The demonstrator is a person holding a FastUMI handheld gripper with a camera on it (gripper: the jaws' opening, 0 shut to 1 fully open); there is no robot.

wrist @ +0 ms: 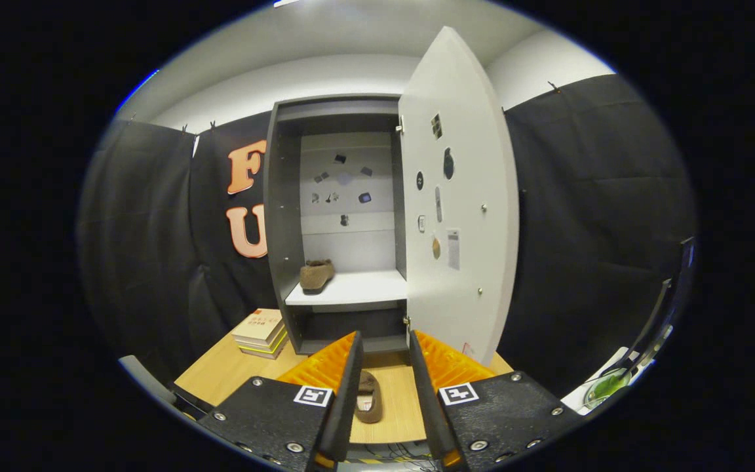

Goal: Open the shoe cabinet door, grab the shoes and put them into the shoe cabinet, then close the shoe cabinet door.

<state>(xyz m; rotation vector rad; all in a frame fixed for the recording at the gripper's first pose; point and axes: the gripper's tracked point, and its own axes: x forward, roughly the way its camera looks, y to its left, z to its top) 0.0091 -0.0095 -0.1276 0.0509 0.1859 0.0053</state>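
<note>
The shoe cabinet [284,216] stands at the back of the wooden table [220,370], grey outside with a white shelf. Its white door [466,196] is swung wide open to the right. One brown shoe [316,274] rests on the left of the shelf [358,288] inside. A second brown shoe [369,396] lies on the table, seen low between my fingers and partly hidden by the left one. My gripper [384,367] is open, held above that shoe, with nothing pressed between the fingers.
A stack of books [261,332] lies on the table left of the cabinet. The open door's edge reaches forward on the right. A rack with a green item [607,387] sits off the table's right side.
</note>
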